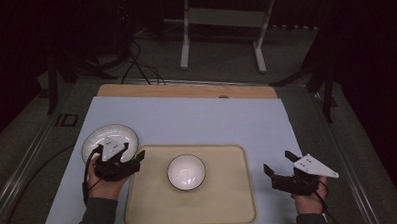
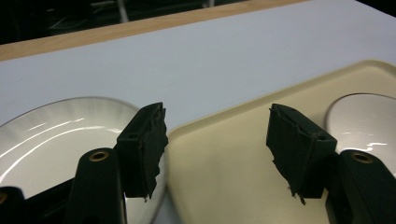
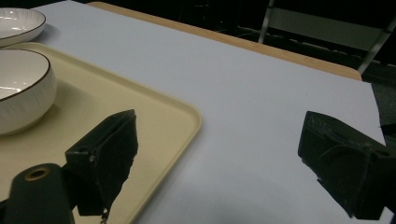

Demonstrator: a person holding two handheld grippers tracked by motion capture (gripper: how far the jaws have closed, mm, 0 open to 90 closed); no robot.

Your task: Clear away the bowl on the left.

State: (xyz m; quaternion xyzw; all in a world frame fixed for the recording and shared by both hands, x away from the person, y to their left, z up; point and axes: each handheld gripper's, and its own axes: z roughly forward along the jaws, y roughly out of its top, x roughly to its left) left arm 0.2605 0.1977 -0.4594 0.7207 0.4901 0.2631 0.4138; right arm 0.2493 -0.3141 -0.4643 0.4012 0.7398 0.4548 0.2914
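Your left tool (image 1: 130,157) hangs released over the spot where the plate (image 1: 109,137) meets the tray's (image 1: 230,211) left edge, its jaws wide apart with nothing between them; one jaw sits above the plate rim, the other above the tray. The plate rests on the desk (image 1: 197,119), touching or just beside the tray's near-left corner. The bowl (image 1: 186,171) stands upright in the middle of the tray. Your right tool (image 1: 277,165) is also released and empty, held over the bare desk to the right of the tray.
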